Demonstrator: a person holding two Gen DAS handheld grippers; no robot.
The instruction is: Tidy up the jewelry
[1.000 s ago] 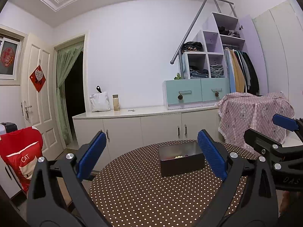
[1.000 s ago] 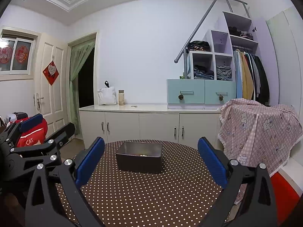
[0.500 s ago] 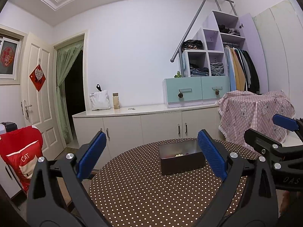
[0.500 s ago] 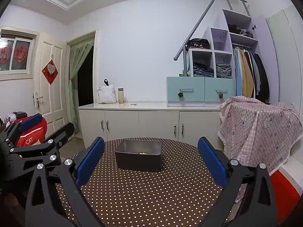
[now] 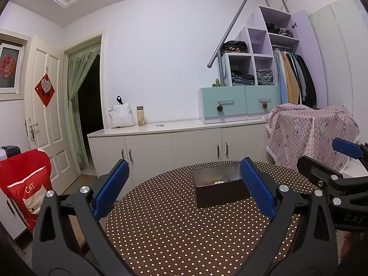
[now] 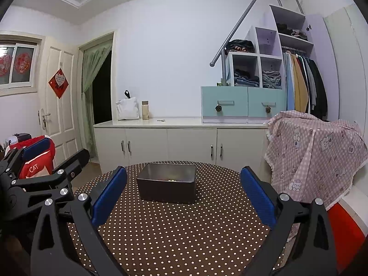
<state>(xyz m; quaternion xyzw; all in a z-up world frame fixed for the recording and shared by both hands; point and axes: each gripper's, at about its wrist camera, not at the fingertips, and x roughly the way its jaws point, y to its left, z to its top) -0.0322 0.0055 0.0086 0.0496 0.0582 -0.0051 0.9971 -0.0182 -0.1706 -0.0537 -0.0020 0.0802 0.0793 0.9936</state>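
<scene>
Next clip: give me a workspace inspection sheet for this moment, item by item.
Surface: round table under a brown polka-dot cloth.
Job's things: dark open box on the table; pale beads inside, other contents unclear.
Clutter: nothing seen on the cloth.
Grippers: left claw open, empty; right claw open, empty, both short of the box.
Cables: nothing seen.
Surroundings: white cabinets, wardrobe shelving, pink checked cover.

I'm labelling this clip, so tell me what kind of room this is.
Most likely a bedroom or dressing room in a home: an open wardrobe with hanging clothes, shelves of folded clothes, and a low white cabinet behind a round polka-dot table holding a dark box.
</scene>
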